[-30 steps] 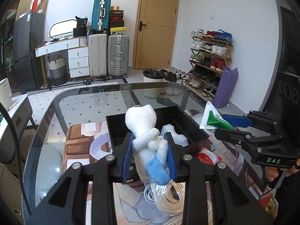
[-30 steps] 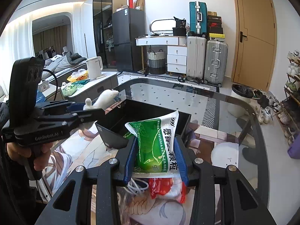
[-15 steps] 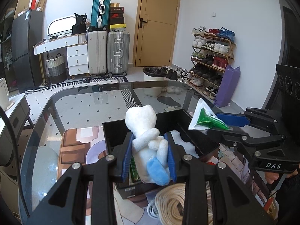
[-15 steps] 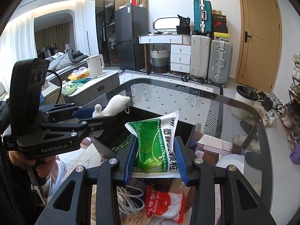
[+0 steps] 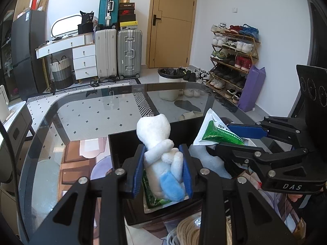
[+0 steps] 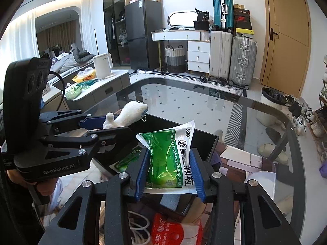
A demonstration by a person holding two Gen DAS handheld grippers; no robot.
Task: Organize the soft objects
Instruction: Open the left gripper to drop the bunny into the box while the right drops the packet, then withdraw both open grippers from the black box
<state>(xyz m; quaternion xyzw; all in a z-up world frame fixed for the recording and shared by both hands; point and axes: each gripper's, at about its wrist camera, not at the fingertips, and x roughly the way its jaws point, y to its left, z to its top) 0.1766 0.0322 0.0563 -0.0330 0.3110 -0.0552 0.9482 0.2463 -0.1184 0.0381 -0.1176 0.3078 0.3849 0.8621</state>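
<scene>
A glass-topped table with a dark rim is carrying a black open bin. A coiled cord and a red packet are lying on the near side of the bin. Suitcases, a white dresser, a wooden door and a shoe rack are standing against the walls.

The left gripper is clamping a white plush toy between nearly closed jaws, over the bin. The right gripper is gripping a green medicine pouch, jaws partly closed on it, at the bin's edge.

Compared with one second ago, both grippers are sitting farther over the bin, and more of its interior is showing, including a green pouch in the bin.
</scene>
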